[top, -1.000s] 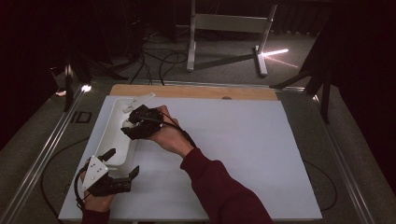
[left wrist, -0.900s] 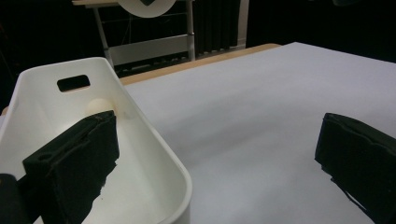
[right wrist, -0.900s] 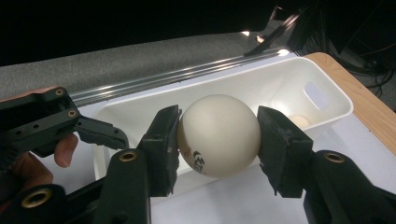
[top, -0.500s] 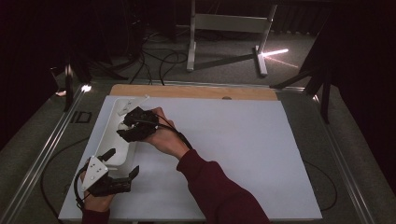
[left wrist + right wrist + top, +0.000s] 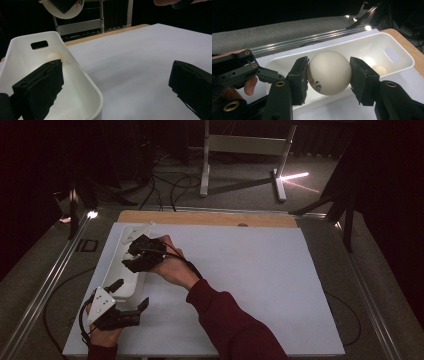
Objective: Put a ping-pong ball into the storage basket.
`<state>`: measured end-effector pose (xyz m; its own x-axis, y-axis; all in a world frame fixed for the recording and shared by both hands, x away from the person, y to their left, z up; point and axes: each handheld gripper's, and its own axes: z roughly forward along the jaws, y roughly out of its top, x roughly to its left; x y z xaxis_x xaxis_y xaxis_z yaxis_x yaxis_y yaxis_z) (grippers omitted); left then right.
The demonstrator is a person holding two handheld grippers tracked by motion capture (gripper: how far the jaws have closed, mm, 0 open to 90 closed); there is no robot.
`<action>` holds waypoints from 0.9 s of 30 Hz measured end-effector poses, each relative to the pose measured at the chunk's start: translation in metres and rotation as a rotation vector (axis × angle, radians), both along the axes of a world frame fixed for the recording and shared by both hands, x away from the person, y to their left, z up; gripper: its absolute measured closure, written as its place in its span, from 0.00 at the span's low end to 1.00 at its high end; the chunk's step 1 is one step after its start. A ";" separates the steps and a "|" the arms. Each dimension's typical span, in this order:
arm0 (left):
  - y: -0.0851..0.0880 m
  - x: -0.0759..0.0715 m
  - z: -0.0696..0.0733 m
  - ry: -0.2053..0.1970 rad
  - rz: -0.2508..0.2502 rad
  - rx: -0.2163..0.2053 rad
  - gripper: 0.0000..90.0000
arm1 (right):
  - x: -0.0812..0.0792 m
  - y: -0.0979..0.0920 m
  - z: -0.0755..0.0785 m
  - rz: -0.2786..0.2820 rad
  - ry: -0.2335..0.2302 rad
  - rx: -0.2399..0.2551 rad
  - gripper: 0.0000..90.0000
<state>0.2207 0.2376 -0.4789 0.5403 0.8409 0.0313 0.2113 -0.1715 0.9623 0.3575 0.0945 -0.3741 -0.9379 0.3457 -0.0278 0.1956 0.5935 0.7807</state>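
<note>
- White ball sat clamped between the pads of the right tool, squeezed at its widest part, printed logo facing down toward the camera.
- Right tool hung over the white bin at the left side of the table, seen from the high view.
- Bin lay right under the held ball in the right gripper view; a second, smaller-looking ball rested at its far end below the handle slot.
- Same resting ball showed in the left gripper view, near the far wall of the bin.
- Left tool stood with jaws apart, nothing between them, at the near end of the bin; one jaw inside the bin, the other out over the table, so it straddled the wall without pinching it.
- Judged step: dropping the ball into the bin.
- To do it well: bring the ball low inside the walls before letting go, since a light ball dropped from a height will likely bounce out.
- Aim for bare bin floor, apart from the resting ball, so the two do not knock.
- Open the jaws evenly, no sideways flick; then lift straight up clear of the rim.
- Left tool could close on the wall to steady the bin; it looked light and could slide on the smooth table.
</note>
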 end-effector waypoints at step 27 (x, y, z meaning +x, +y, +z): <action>0.000 0.000 0.000 0.000 -0.006 -0.002 0.00 | 0.000 0.018 -0.001 0.000 0.006 0.006 0.56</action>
<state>0.2208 0.2373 -0.4789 0.5455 0.8376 0.0297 0.2102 -0.1710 0.9626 0.3570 0.1124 -0.3751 -0.9380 0.3461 -0.0204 0.2003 0.5889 0.7830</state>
